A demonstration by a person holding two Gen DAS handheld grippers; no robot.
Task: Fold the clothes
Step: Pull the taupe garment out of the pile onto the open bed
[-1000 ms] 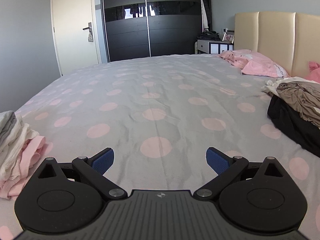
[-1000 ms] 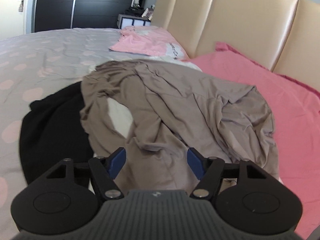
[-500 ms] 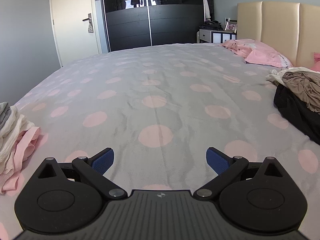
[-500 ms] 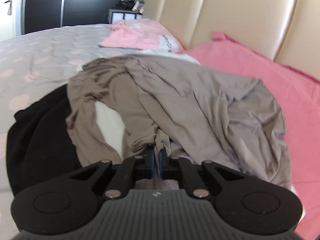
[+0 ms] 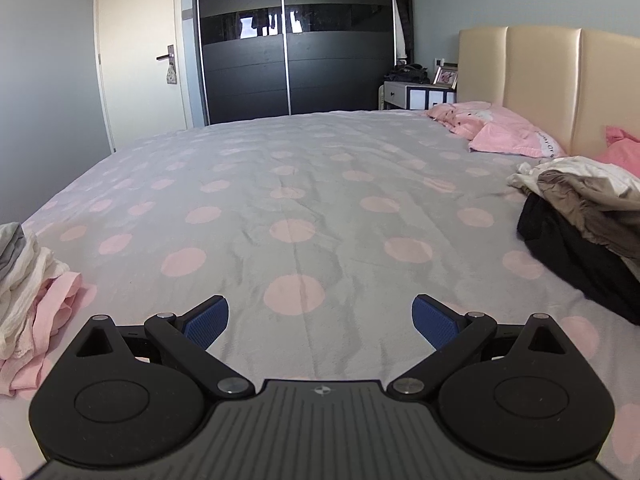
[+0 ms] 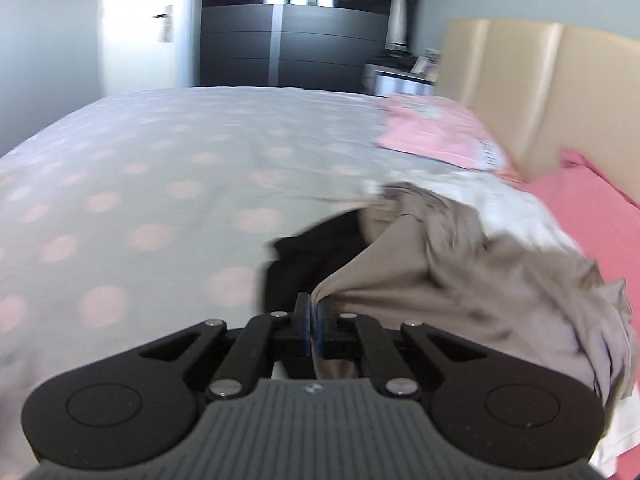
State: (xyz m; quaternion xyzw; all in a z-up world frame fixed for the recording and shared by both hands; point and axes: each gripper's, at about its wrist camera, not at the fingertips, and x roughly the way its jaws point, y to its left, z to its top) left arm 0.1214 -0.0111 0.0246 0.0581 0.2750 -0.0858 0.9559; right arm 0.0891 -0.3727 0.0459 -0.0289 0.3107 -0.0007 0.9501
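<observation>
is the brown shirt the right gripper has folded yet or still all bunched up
Still bunched up, not folded. The brown shirt trails in loose wrinkles from the shut right gripper back to the pile, over the black garment.

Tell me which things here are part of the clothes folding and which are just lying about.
Part of the job:
taupe garment, clamped in the right hand-held gripper
black garment
white garment
left hand-held gripper, open
clothes stack

Lying about:
pink pillow
nightstand
wardrobe
door
</observation>
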